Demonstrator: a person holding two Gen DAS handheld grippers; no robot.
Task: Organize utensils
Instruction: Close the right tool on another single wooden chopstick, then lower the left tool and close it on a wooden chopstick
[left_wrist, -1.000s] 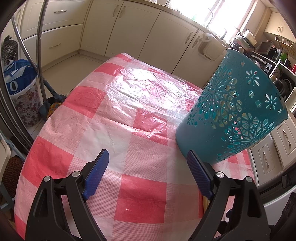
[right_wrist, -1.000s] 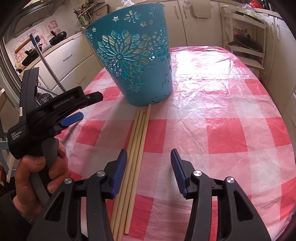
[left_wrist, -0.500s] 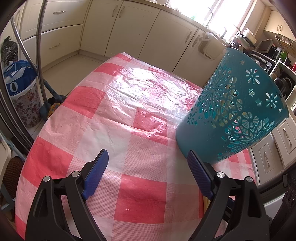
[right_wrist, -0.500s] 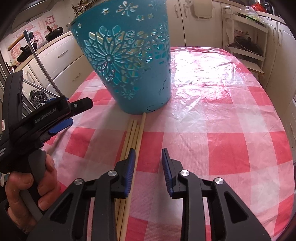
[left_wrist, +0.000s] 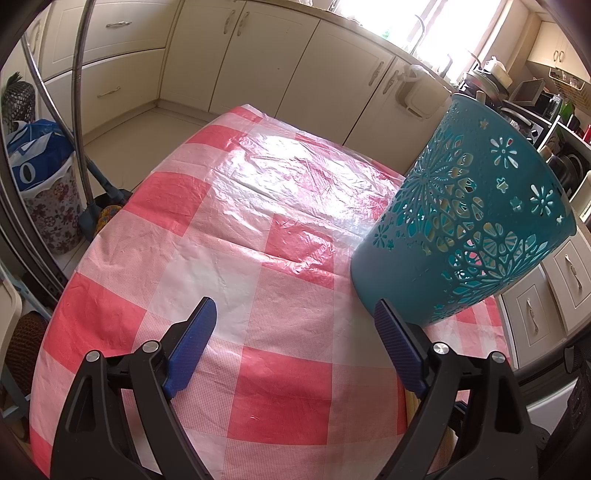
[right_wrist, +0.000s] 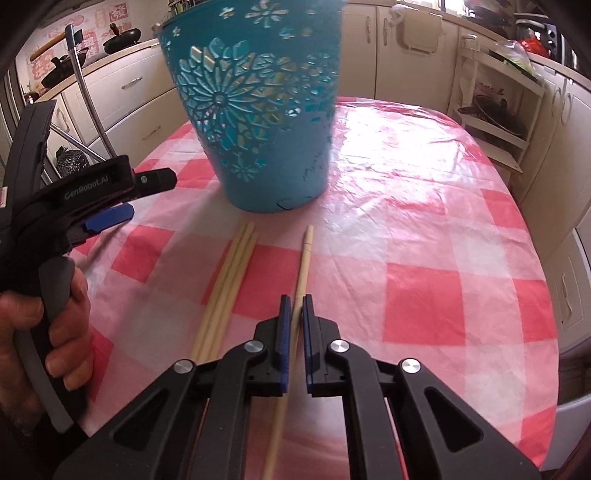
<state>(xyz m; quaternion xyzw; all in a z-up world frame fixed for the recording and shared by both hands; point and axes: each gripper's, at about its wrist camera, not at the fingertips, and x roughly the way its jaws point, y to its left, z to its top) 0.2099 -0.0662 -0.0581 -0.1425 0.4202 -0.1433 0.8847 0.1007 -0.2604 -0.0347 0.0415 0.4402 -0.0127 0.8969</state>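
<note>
Chopsticks lie on our bench (right_wrist: 424, 206), which wears a red-and-white checked plastic cloth. Our right tongs (right_wrist: 294, 325) point steeply down at the cloth and are closed on one chopstick (right_wrist: 303, 266), the blue pads pressing its shaft from both sides; its far tip points toward the teal basket (right_wrist: 258, 110) and stops just short of the base. Three more chopsticks (right_wrist: 229, 280) lie side by side on the cloth just left of the held one, also running near to far.

At the left edge of the right wrist view, our left hand (right_wrist: 37, 332) wraps around the handle of the left tongs (left_wrist: 295, 347), fingers curled on the trigger. Those tongs tilt down toward the bench, jaws standing wide with nothing between them. In the left wrist view the teal basket (left_wrist: 472, 236) stands upright just beyond the right-hand pad (left_wrist: 397, 347); we cannot tell whether they touch.
</note>
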